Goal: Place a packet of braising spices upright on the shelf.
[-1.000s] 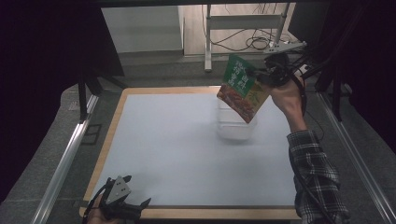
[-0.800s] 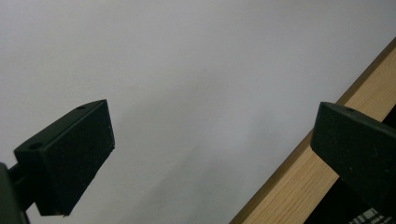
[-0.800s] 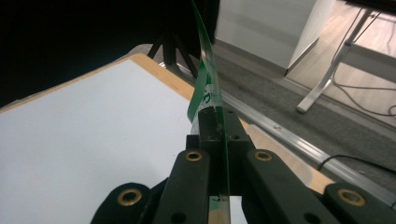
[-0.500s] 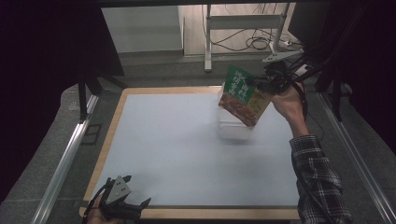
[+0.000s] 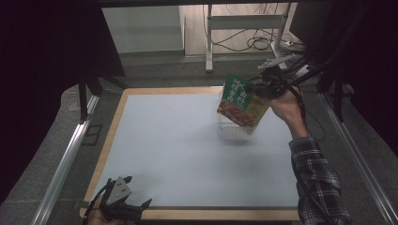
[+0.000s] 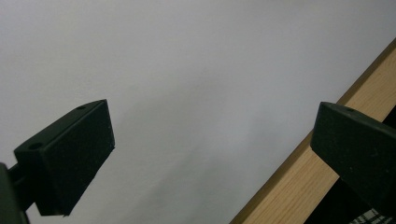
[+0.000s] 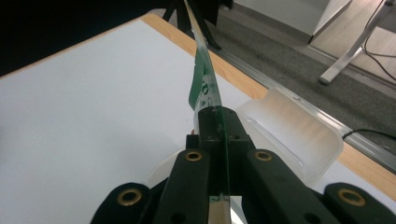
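The right gripper (image 5: 261, 87) clamps a green food packet (image 5: 240, 101), tilted above the clear container (image 5: 234, 132) (high view). Our left gripper (image 6: 210, 154) shows jaws apart over the white mat (image 6: 196, 70). Right gripper view: packet (image 7: 204, 79) edge-on.

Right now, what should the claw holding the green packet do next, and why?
Probably lower it a bit more. The right claw pinches the packet edge-on, tilted, above the clear tub on the table; its bottom looks not yet inside.
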Demonstrator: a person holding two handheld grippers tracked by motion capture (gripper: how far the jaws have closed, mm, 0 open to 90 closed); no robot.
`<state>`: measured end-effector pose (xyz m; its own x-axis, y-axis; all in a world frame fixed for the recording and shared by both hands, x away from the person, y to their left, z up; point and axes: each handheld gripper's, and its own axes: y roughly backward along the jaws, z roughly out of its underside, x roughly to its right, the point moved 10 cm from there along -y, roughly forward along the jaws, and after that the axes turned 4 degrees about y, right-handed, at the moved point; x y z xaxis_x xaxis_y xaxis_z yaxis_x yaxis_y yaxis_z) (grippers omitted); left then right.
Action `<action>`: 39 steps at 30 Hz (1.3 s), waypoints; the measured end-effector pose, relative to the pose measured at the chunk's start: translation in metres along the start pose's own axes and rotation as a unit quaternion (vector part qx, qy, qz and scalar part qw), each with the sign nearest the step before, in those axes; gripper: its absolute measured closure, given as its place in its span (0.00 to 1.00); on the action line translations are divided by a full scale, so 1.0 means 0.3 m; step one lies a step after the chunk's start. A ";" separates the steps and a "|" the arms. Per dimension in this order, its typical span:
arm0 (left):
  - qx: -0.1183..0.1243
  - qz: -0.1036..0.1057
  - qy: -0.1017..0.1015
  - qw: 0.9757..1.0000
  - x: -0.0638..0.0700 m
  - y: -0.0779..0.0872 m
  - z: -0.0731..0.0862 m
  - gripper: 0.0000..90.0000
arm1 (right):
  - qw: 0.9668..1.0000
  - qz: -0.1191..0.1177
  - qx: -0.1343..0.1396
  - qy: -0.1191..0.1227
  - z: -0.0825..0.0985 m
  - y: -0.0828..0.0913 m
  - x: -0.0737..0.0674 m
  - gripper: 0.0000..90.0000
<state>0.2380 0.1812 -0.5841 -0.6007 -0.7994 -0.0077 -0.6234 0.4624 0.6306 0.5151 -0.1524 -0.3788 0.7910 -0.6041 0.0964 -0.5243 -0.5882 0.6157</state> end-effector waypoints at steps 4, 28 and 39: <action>0.000 0.000 0.000 1.000 0.000 0.000 0.000 0.00 | 1.000 0.002 -0.007 0.001 0.006 -0.019 0.003 0.99; -0.001 -0.003 -0.006 1.000 0.003 -0.002 0.000 0.00 | 0.999 0.024 -0.047 -0.006 0.055 -0.140 0.017 0.95; 0.000 -0.003 -0.003 1.000 0.001 -0.002 0.000 0.00 | 0.998 0.048 -0.033 0.014 0.038 -0.124 0.034 0.65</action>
<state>0.2381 0.1807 -0.5844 -0.6006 -0.7994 -0.0164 -0.6272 0.4582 0.6298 0.5390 -0.1429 -0.4096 0.7472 -0.6401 0.1790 -0.5772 -0.4914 0.6522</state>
